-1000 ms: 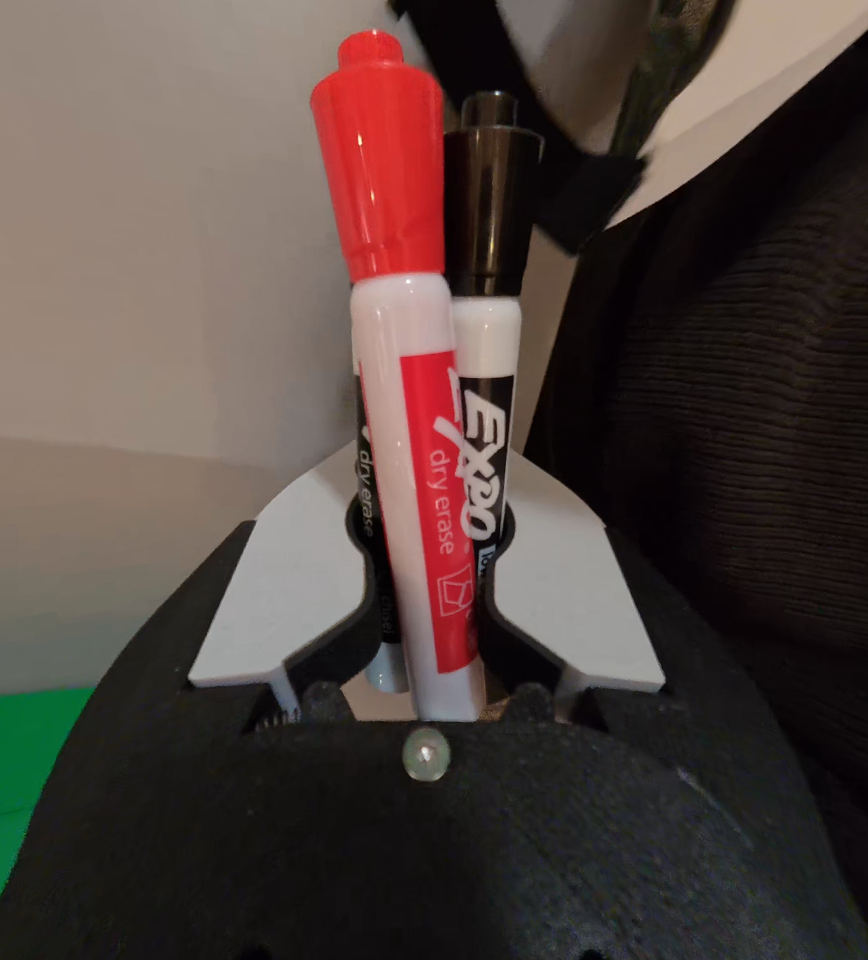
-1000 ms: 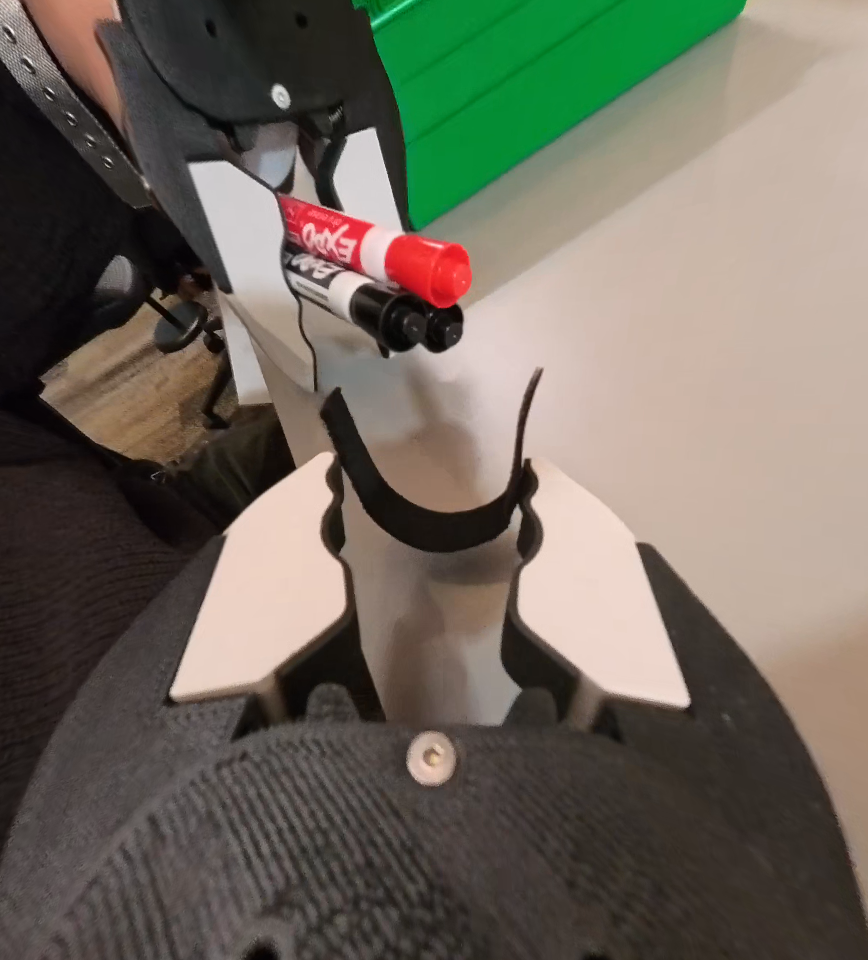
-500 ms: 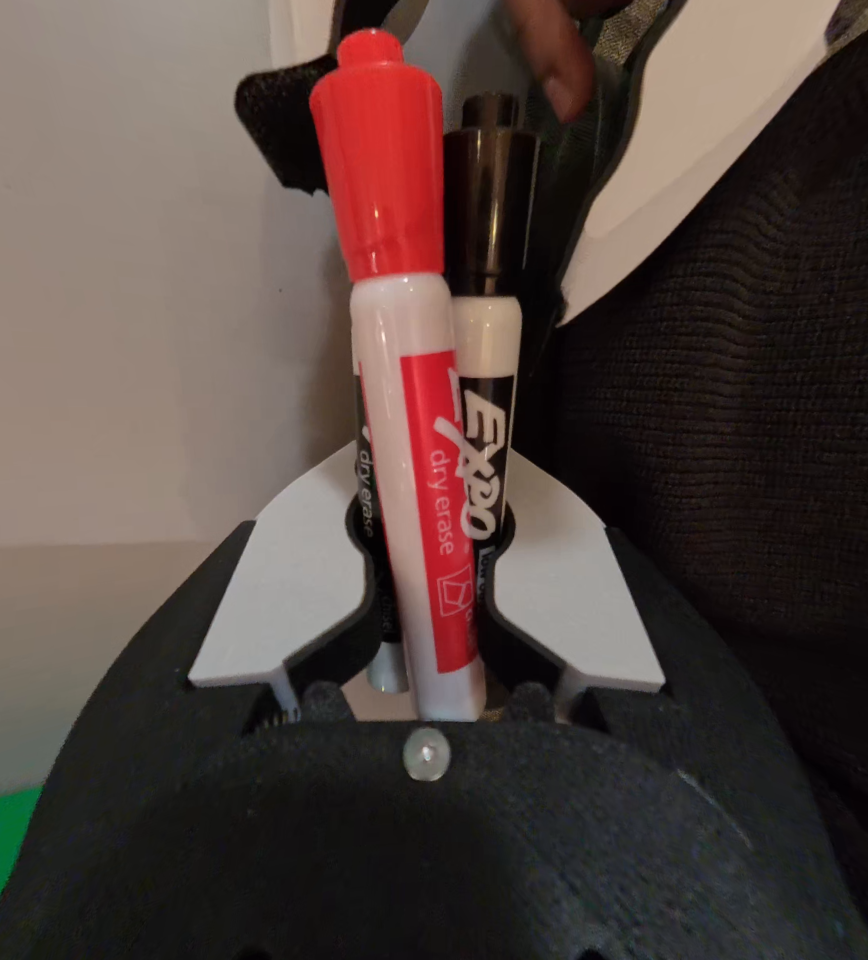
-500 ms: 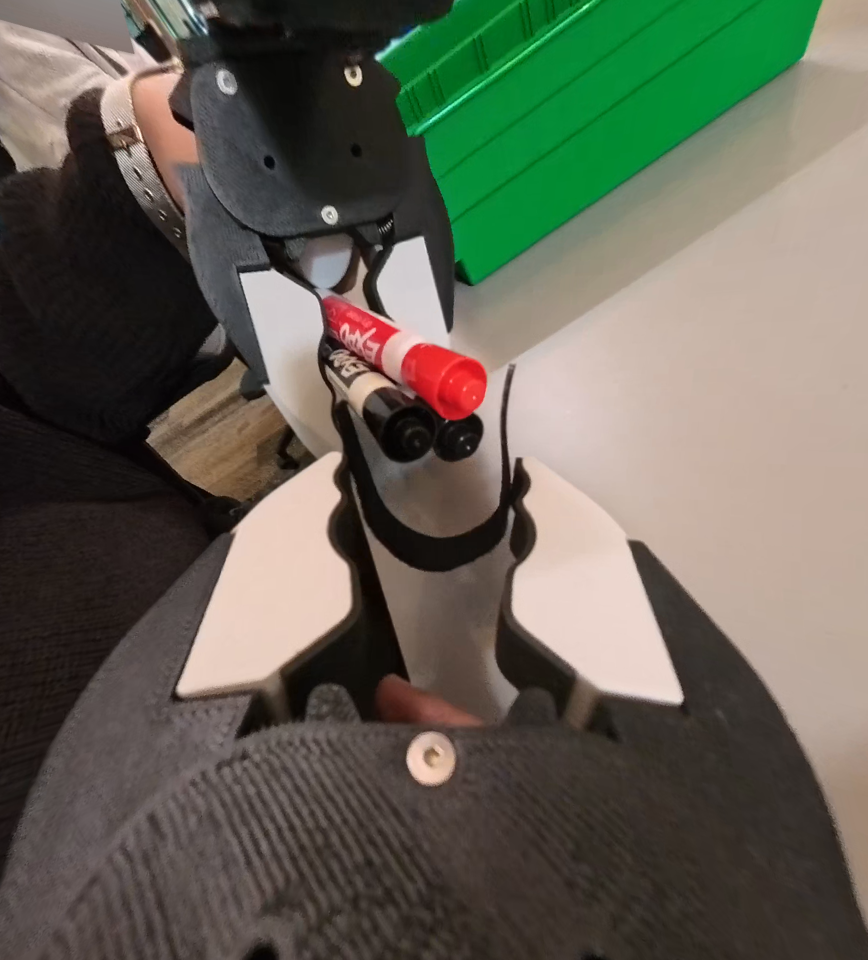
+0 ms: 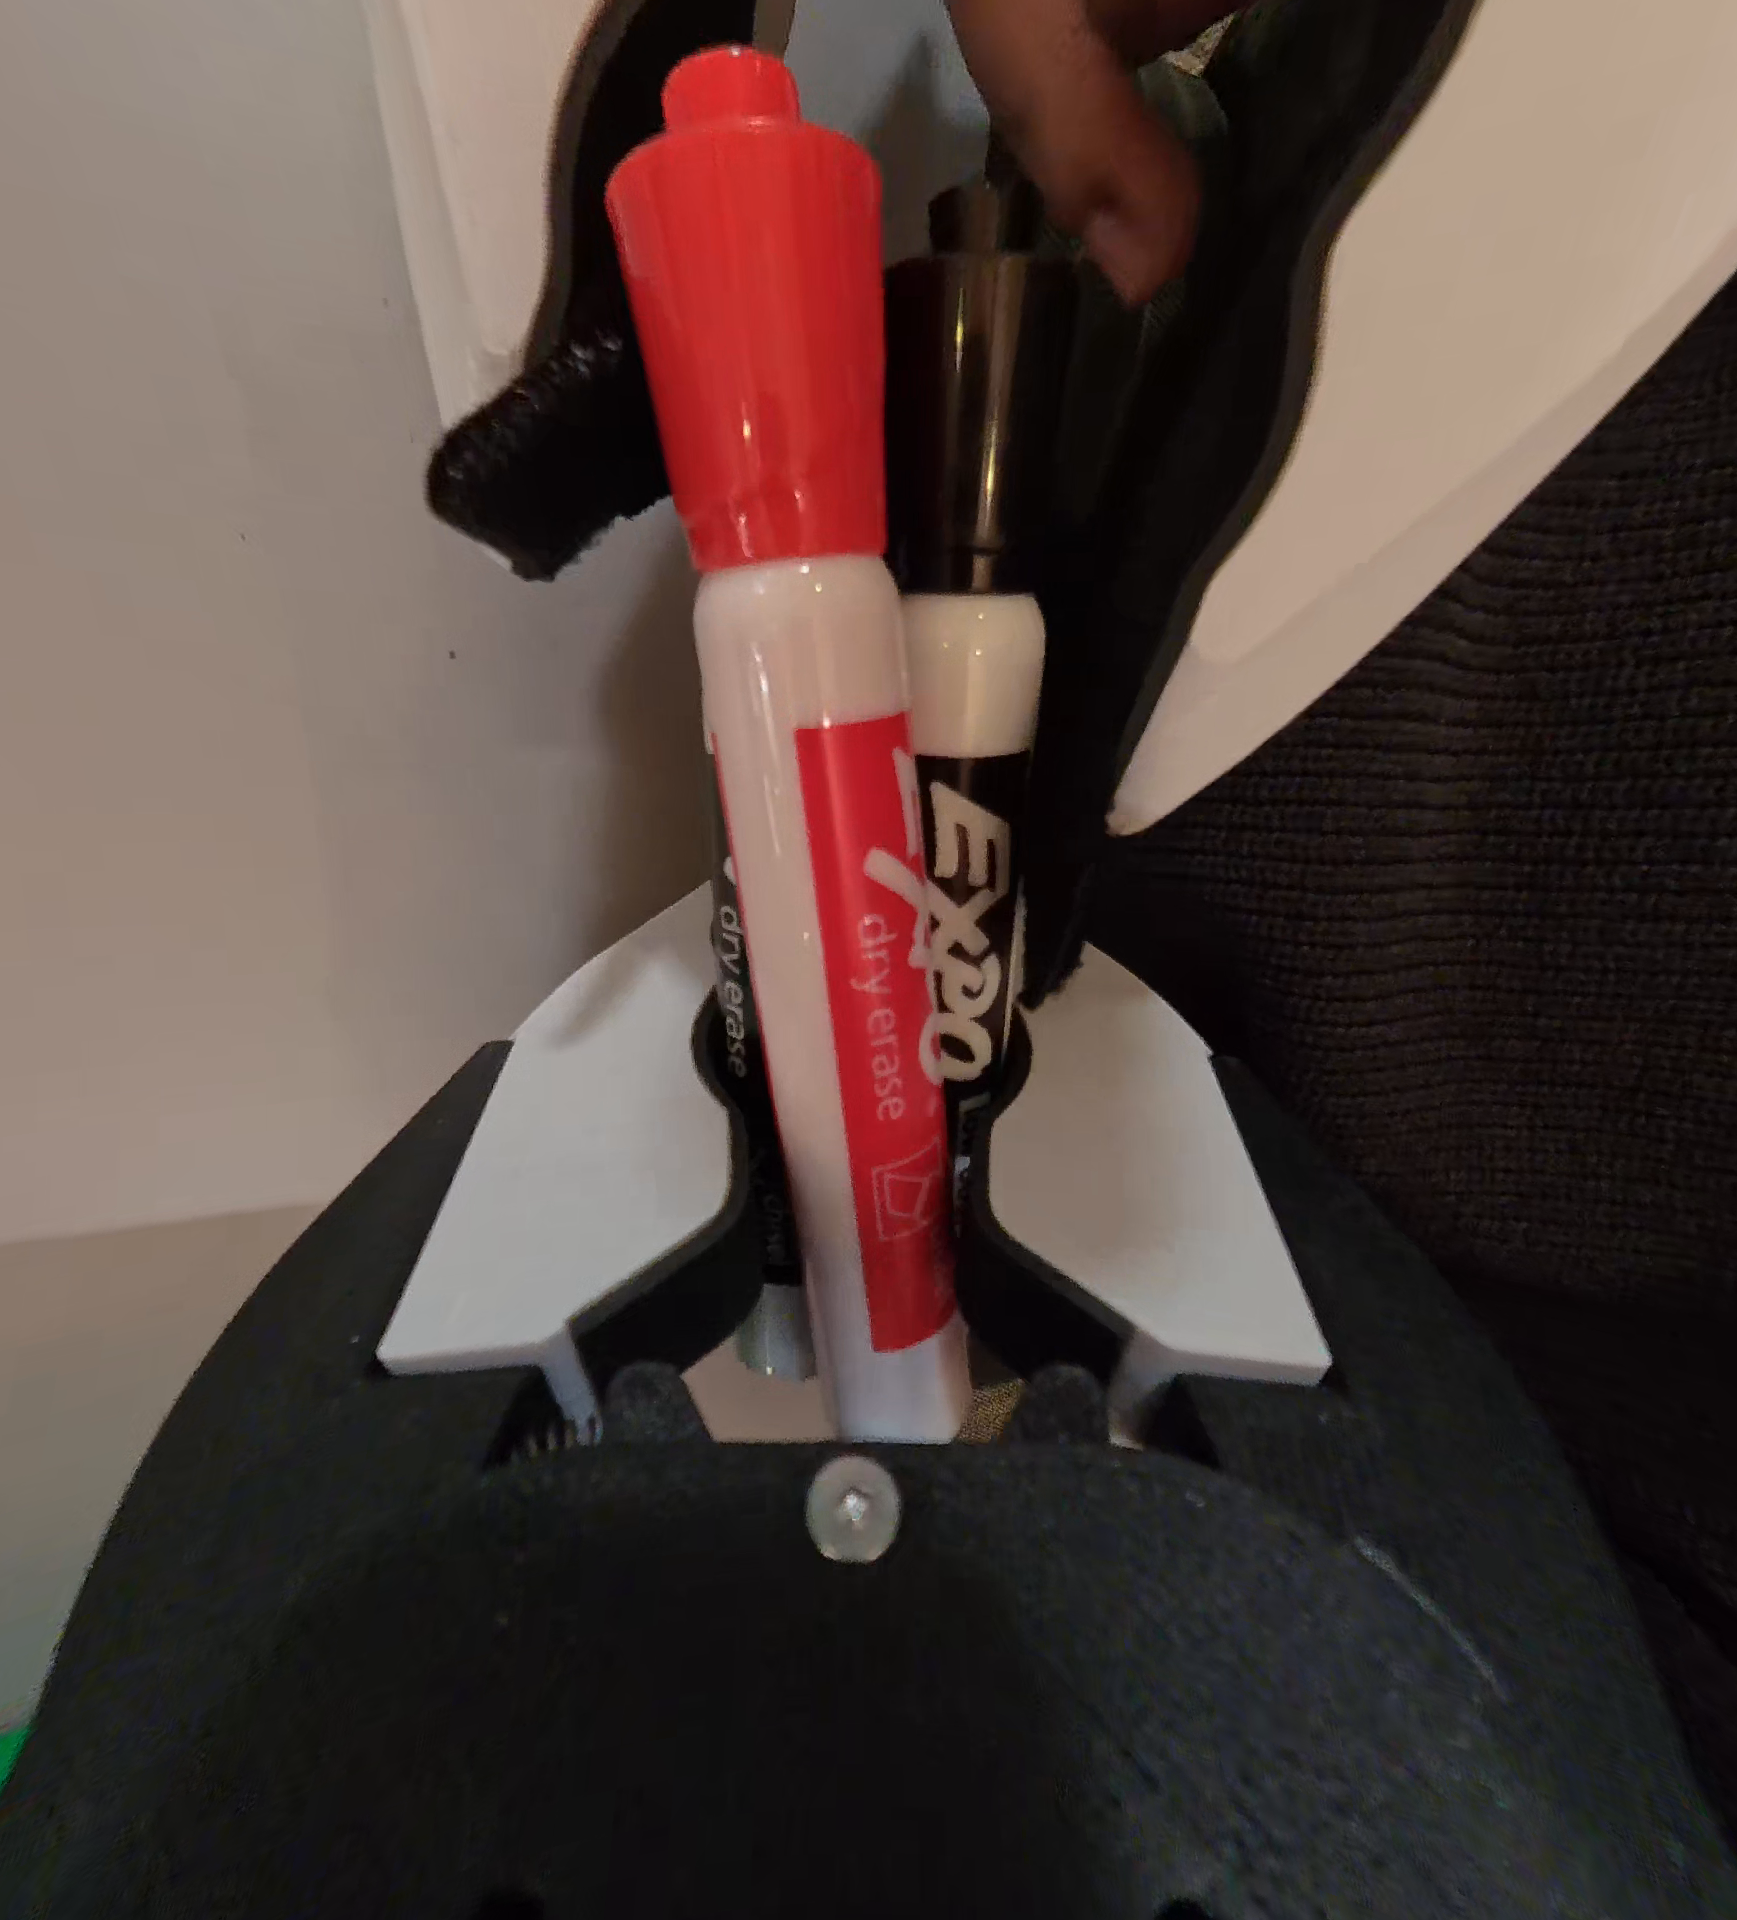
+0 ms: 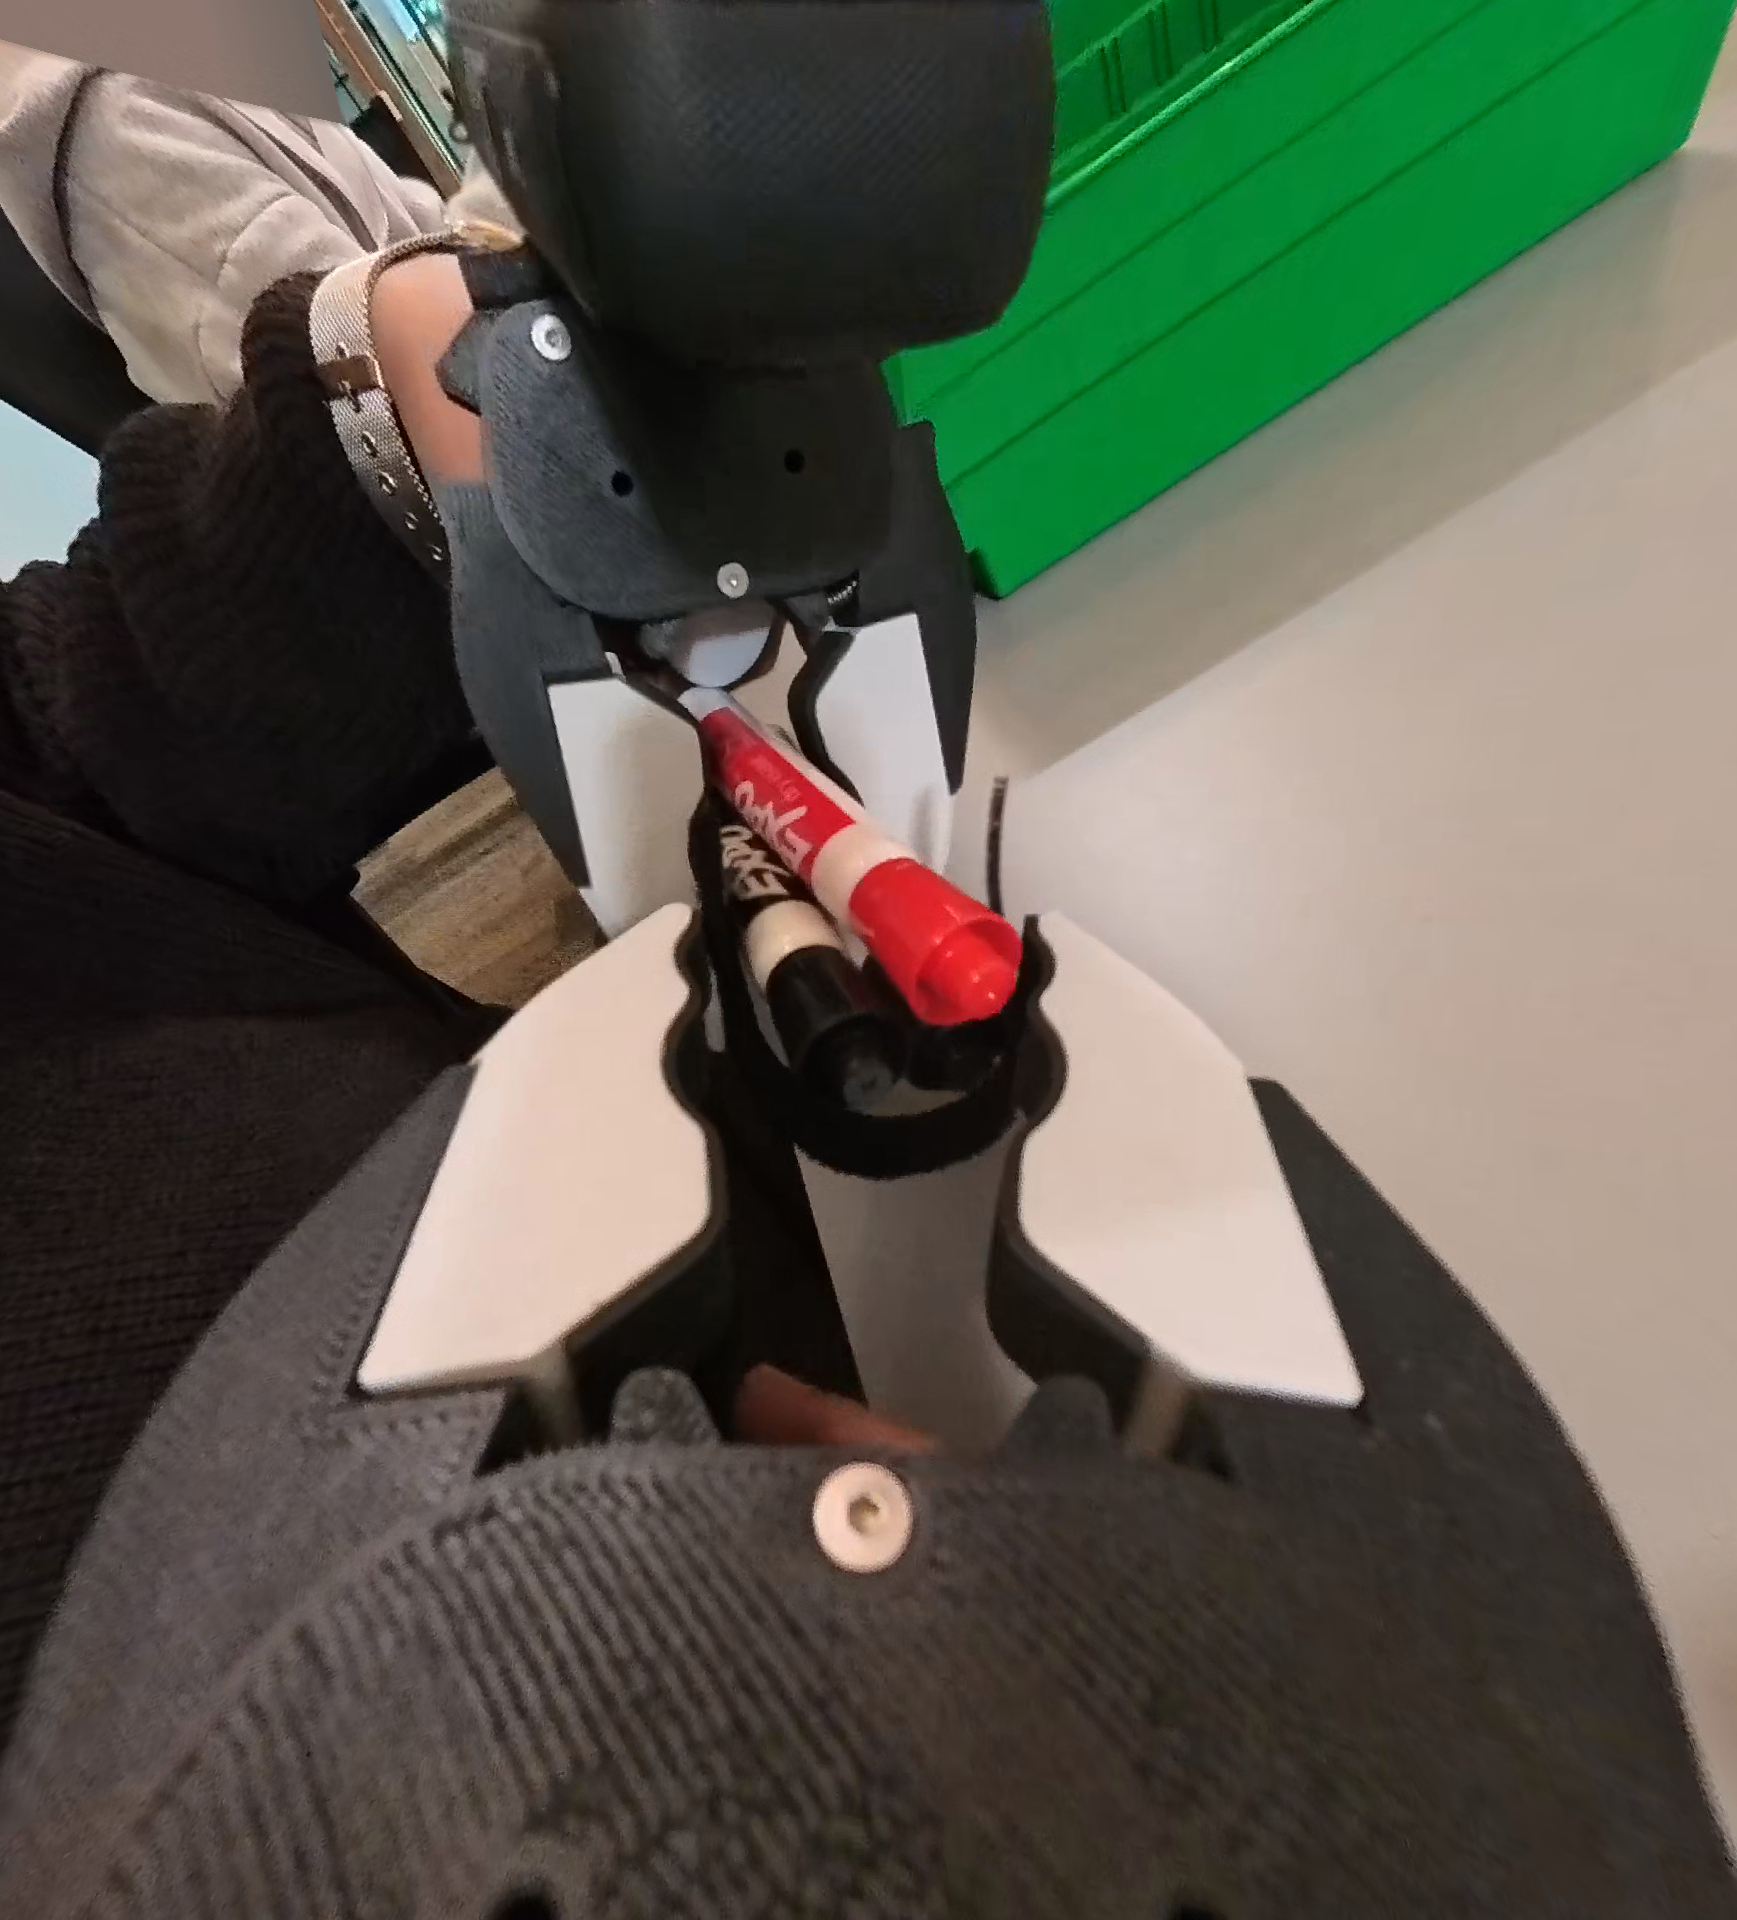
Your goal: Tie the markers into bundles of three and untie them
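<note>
Soft, even indoor light; glare streaks my red marker [image 5: 791,582] cap; wide-angle bending and blur at the edges.

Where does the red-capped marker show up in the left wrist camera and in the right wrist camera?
Left wrist view: red-capped marker stands upright at centre, clamped between this gripper's fingers.
Right wrist view: red-capped marker at centre, cap pointing toward the camera.
Shared landmark: black-capped marker lying right beside it.
</note>
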